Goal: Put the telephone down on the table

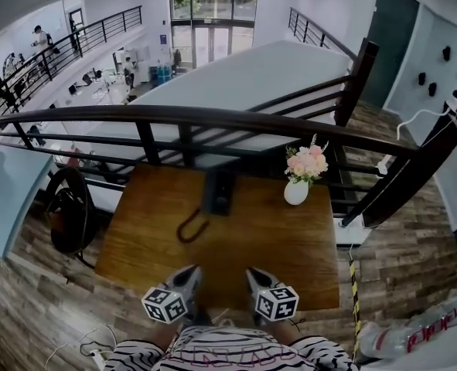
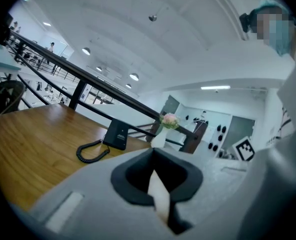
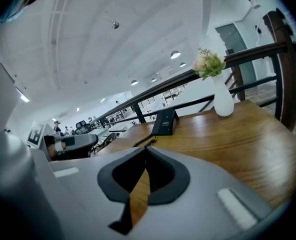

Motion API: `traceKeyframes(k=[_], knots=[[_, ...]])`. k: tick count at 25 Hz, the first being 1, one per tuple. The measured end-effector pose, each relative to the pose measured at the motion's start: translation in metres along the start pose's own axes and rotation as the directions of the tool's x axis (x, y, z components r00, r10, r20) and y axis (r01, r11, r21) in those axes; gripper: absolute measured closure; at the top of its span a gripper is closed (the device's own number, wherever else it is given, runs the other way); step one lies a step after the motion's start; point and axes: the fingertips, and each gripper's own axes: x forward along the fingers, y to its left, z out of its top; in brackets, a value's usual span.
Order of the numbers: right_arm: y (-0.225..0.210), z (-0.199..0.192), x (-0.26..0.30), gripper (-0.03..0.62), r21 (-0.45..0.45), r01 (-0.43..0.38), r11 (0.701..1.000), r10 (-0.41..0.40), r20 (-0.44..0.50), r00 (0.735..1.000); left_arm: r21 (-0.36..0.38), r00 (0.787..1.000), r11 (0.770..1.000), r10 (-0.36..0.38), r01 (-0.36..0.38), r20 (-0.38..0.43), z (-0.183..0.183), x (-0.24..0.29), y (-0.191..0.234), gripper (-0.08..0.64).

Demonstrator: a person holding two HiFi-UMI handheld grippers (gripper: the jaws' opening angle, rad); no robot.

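Telephone [image 1: 219, 192]: on the wooden table [image 1: 290, 246] at its far edge, coiled cord [image 1: 191, 227] in front, flower vase [image 1: 296, 190] to its right. Left gripper [image 1: 190, 271] and right gripper [image 1: 254, 273]: over the near edge, jaws together, nothing held.

No text is readable. The telephone [image 2: 116, 135] has pale print lines on its face, too small to read. A white package [image 1: 423, 335] on the floor at the head view's lower right has red lettering, possibly characters, too blurred to read. The cubes on the left gripper [image 1: 188, 273] and right gripper [image 1: 253, 274] show black-and-white square patterns, no letters.
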Motion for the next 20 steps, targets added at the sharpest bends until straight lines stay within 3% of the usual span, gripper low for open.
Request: traceKeyframes(k=[20], knots=[[-0.016, -0.007, -0.02, 0.592, 0.04, 0.039, 0.998, -0.04, 0.011, 0.999, 0.011, 0.999, 0.999, 0.033, -0.033, -0.004, -0.006, -0.009, -0.005, 0.558]])
